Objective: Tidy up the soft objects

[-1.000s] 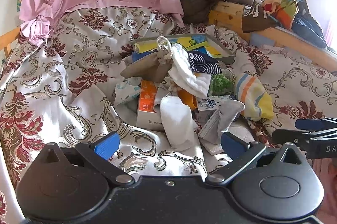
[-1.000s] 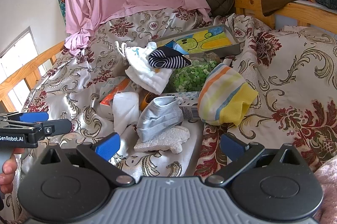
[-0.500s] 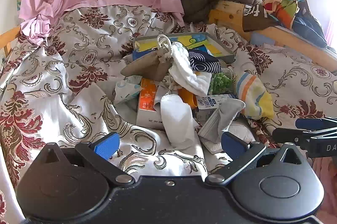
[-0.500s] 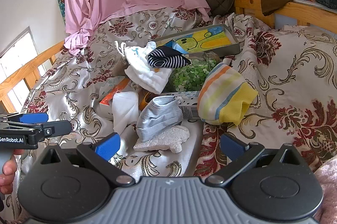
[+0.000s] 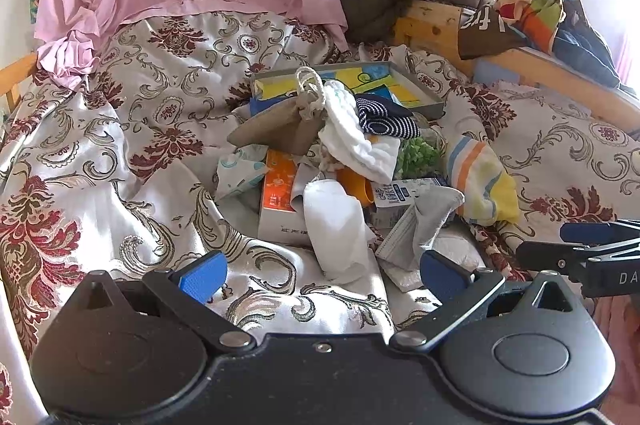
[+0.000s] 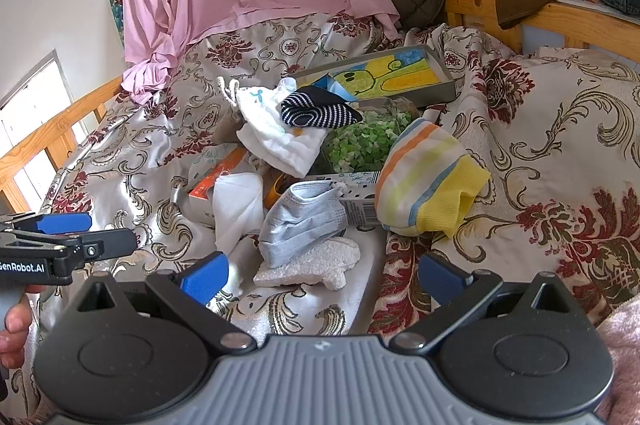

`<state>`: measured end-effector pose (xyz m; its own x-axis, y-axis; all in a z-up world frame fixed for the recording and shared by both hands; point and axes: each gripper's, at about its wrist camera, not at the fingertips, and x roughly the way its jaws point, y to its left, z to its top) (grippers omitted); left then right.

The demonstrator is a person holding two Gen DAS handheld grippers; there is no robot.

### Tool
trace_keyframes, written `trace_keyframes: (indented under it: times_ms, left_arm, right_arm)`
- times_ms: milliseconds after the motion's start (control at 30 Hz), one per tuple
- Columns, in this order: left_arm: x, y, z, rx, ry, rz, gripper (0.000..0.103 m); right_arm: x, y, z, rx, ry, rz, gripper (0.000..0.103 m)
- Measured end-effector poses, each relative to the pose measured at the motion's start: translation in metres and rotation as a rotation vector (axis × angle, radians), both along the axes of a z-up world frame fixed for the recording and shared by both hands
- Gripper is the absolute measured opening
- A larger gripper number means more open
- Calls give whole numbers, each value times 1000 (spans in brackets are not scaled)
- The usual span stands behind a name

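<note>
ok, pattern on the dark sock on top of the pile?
Navy with thin white stripes: striped sock. Clearest in the right wrist view.

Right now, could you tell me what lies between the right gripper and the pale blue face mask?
In the right wrist view, a white fuzzy mitten-shaped piece lies between the open right gripper and the face mask.

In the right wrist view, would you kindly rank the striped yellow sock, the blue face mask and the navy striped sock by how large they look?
1. striped yellow sock
2. blue face mask, close behind; it lies nearer the camera, so this gap is unsure.
3. navy striped sock, clearly smallest, though farther away.
</note>
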<state>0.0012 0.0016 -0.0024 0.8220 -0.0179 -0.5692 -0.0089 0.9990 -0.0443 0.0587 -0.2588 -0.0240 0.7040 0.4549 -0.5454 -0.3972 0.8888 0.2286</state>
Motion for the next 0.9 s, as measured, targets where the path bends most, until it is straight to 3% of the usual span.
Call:
trace_keyframes:
  times_ms: [900]
  left_arm:
    - [0,0,0,0,-1,0,102]
  right_arm:
    - [0,1,1,-4,3,2,103]
